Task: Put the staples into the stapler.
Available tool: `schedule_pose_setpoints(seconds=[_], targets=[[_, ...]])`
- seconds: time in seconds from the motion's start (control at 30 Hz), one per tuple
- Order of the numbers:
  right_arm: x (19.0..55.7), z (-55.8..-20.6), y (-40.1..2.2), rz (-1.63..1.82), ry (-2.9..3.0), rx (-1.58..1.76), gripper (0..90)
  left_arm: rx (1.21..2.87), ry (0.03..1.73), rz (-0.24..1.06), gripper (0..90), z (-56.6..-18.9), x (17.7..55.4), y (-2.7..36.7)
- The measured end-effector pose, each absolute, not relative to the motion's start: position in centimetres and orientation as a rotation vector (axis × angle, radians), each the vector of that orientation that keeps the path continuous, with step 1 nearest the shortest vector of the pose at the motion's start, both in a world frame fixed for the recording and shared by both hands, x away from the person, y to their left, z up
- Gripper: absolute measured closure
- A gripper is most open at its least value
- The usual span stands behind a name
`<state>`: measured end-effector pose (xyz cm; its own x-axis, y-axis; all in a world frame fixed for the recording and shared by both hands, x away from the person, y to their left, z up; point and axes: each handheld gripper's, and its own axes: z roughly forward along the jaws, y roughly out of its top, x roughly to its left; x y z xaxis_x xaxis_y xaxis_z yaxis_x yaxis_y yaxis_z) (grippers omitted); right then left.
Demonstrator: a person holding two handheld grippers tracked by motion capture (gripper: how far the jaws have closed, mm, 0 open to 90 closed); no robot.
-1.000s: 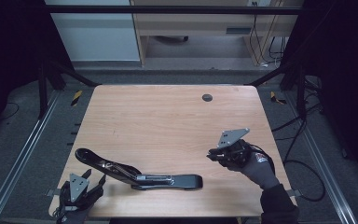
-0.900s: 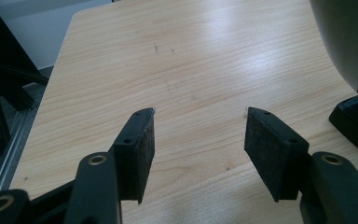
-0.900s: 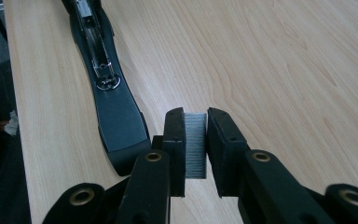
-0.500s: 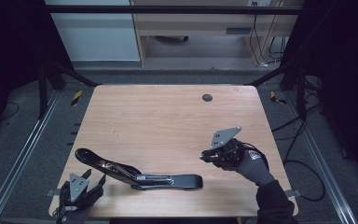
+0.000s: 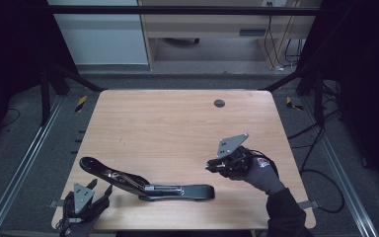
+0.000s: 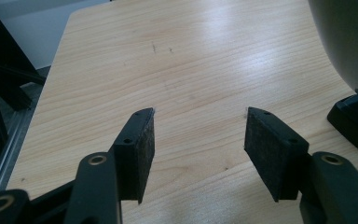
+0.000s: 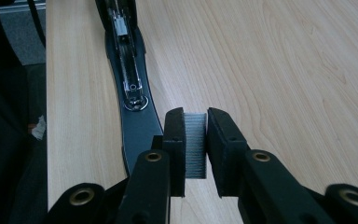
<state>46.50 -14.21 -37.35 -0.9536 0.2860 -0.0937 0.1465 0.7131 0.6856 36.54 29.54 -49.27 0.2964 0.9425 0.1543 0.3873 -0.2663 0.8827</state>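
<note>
A black stapler (image 5: 148, 185) lies swung open flat along the front of the wooden table (image 5: 177, 123); its bare staple channel (image 7: 128, 70) faces up. My right gripper (image 5: 211, 166), held in a gloved hand, hovers just right of the stapler's base end. It is shut on a silvery strip of staples (image 7: 196, 144), which stands upright between the pads of the right gripper (image 7: 196, 114). My left gripper (image 5: 101, 187) rests at the table's front left corner. Nothing lies between the open pads of the left gripper (image 6: 198, 121). The stapler's near end (image 6: 352, 119) is just to their right.
A small dark grommet (image 5: 219, 103) sits in the tabletop near the far edge. Yellow-and-black markers (image 5: 80, 102) lie on the floor beside the back corners. Metal rails (image 5: 24, 163) run along both sides, and cables (image 5: 321, 143) trail at the right.
My right gripper has drifted slightly left, toward the stapler, still with the staple strip in it. The left gripper and the stapler have not moved.
</note>
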Motion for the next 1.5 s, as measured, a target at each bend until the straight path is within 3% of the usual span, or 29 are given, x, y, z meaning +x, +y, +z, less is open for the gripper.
schedule_pose_setpoints(seconds=[1.5], targets=[[47.0, -38.3, -10.6, 1.145, 2.803, 0.17, 78.0, 1.815, 1.197, 0.916, 42.2, -49.3, 36.6, 29.5]])
